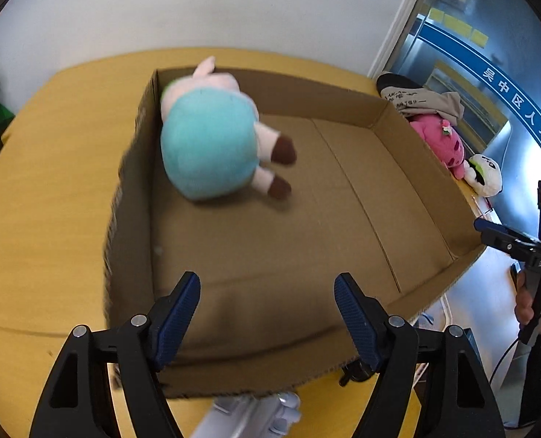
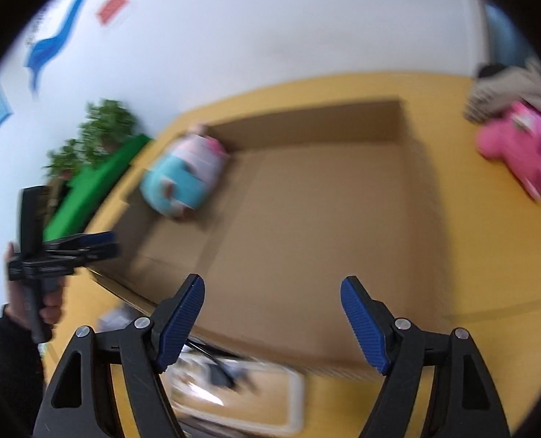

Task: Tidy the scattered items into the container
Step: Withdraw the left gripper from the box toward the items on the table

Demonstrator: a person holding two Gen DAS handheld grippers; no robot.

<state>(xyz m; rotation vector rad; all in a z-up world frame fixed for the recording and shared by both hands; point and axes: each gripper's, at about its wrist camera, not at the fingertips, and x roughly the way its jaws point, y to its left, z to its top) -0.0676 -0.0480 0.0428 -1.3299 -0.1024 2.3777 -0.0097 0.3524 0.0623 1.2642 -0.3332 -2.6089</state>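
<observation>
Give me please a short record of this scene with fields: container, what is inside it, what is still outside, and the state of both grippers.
container: open cardboard box on the yellow table
inside: one plush toy in a teal dress, lying in a far corner of the box
outside: pink plush, white plush, grey cloth item, all on the table beyond the box's side wall
left gripper: fingers apart, nothing between them
right gripper: fingers apart, nothing between them

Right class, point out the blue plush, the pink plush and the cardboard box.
blue plush (image 1: 204, 149), left wrist view, its round blue body.
pink plush (image 2: 518, 149), right wrist view, its body.
cardboard box (image 1: 343, 98), left wrist view, far wall.
</observation>
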